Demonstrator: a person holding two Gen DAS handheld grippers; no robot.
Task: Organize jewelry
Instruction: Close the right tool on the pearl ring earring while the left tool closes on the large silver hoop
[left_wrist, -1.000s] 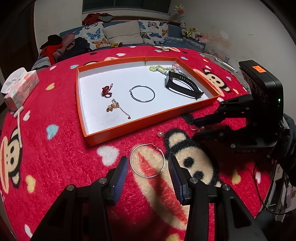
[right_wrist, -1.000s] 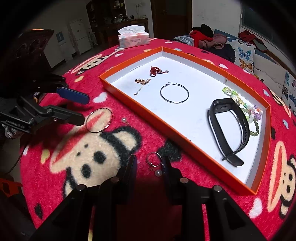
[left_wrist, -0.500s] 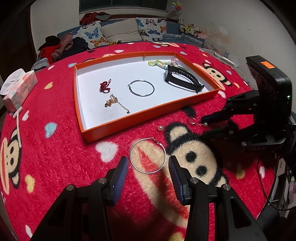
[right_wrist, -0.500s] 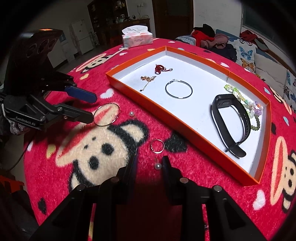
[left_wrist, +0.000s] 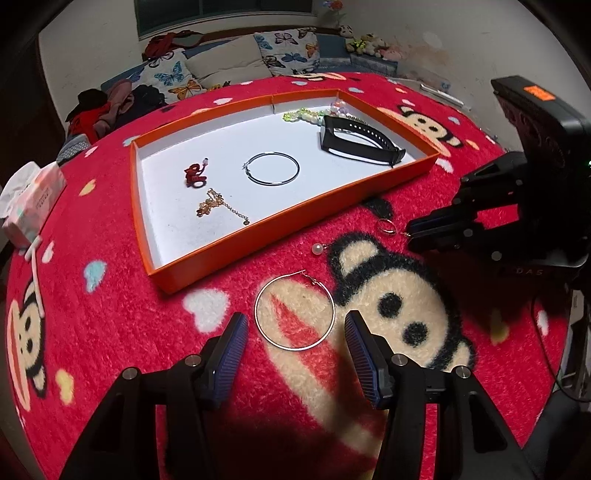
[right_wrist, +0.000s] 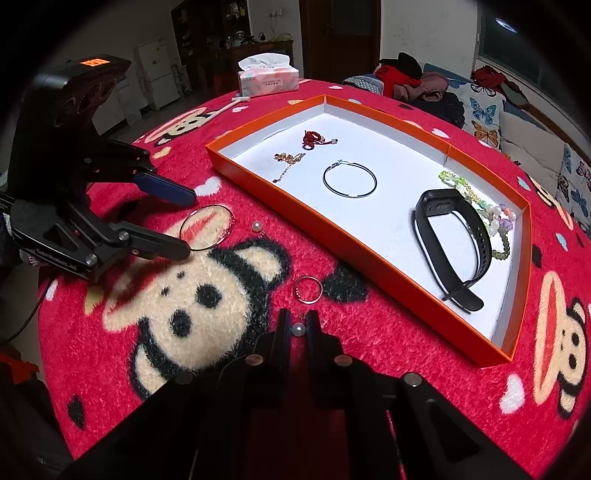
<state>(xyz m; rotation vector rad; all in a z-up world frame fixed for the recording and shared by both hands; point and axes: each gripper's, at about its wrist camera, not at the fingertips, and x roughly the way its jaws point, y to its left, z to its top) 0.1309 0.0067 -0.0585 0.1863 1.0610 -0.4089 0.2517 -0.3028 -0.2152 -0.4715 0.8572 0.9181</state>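
Pearl earring (right_wrist: 298, 329) between right tongs (right_wrist: 297, 325), "DAS" lettering (left_wrist: 529, 271)

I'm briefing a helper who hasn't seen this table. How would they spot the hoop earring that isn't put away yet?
Find the orange tray on the red monkey-print cloth. Just outside its near wall, between the open jaws of the left gripper, lies the loose hoop earring. Unlike its twin hoop inside the tray, it rests on the cloth, and is far bigger than the small ring nearby.

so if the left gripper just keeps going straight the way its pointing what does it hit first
Probably the large hoop earring on the red cloth: it lies just ahead of the open left gripper, centred between its fingers. Beyond it is the orange tray.
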